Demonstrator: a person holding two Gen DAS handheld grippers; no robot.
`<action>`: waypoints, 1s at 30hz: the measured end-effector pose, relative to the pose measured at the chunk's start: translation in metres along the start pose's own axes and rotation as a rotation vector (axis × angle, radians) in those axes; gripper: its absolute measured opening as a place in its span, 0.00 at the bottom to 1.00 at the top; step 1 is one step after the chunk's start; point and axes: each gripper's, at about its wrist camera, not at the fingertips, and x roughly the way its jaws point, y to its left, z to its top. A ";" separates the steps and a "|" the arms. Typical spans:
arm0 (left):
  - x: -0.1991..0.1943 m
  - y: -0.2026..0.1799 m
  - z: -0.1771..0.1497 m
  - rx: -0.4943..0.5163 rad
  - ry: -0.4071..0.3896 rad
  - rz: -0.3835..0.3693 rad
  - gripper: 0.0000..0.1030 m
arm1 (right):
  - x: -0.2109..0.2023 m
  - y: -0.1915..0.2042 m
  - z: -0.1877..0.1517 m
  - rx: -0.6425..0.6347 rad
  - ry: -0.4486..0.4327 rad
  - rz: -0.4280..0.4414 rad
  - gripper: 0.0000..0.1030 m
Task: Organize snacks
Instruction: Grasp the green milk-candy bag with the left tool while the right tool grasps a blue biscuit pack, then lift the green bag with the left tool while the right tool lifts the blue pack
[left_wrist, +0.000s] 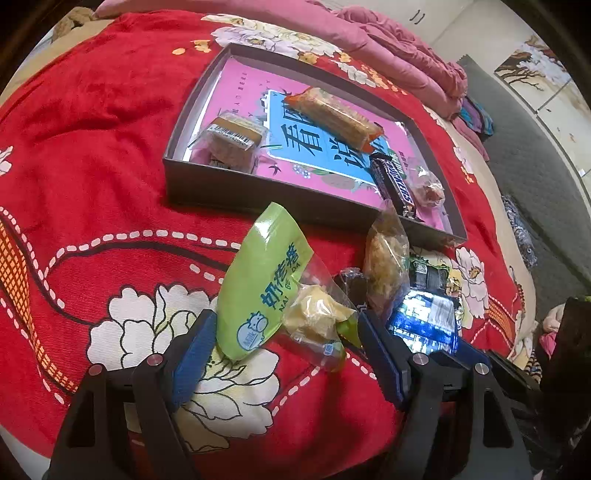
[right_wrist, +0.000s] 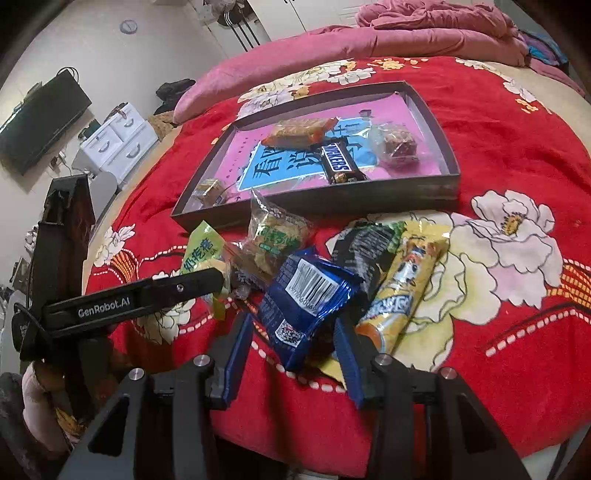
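1. Four snacks already lie inside the shallow box (right_wrist: 448, 179) at upper centre of the right view: a wafer bar (right_wrist: 301, 133), a chocolate bar (right_wrist: 340, 162), a small cake (right_wrist: 212, 190) and a clear-wrapped sweet (right_wrist: 397, 144).
2. Several packets wait on the red blanket (right_wrist: 517, 295) in front of the box, probably to go in next.
3. Left gripper (left_wrist: 284, 328), lower centre of its view, has jaws spread around the green packet (left_wrist: 258, 280), not yet pinching.
4. Right gripper (right_wrist: 291, 343) has jaws spread either side of the blue packet (right_wrist: 306, 295); a yellow tube (right_wrist: 402, 288) and a black packet (right_wrist: 365, 251) lie just beside it.
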 end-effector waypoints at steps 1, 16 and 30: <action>0.000 0.000 0.000 0.001 0.000 0.001 0.76 | 0.002 0.001 0.001 -0.003 -0.004 -0.005 0.44; 0.004 0.001 0.002 -0.007 0.013 0.008 0.76 | 0.045 0.018 0.016 -0.096 0.035 -0.045 0.55; 0.010 0.002 0.006 -0.018 0.002 0.014 0.75 | 0.053 0.041 0.009 -0.281 0.010 -0.193 0.53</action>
